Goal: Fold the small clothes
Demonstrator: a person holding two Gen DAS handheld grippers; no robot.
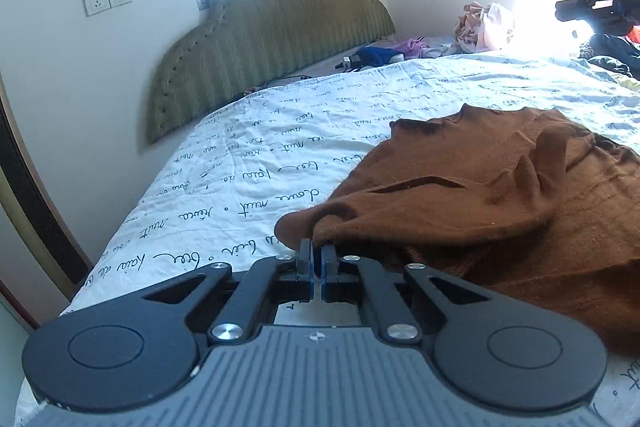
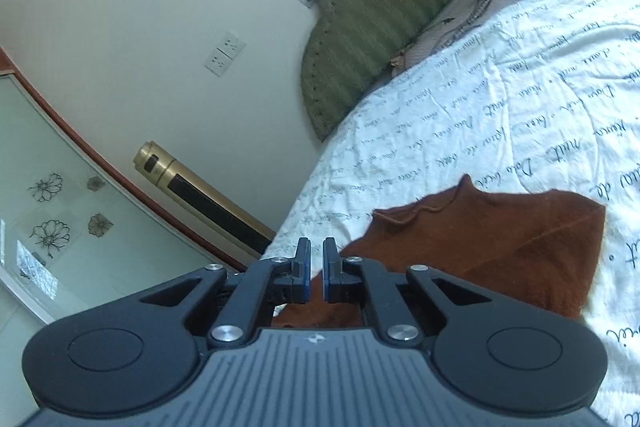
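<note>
Brown garment (image 1: 500,179) looks soft, light and floppy — left tool (image 1: 317,254) pinches its edge fold, right tool (image 2: 316,251) closed, seemingly empty — best held at corners.

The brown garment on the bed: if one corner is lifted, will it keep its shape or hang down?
The brown garment will likely sag: it already lies in soft folds and ridges on the printed sheet. It probably drags rather than slides, bunching where the left tongs pinch its edge. It looks thin, so probably light.
</note>
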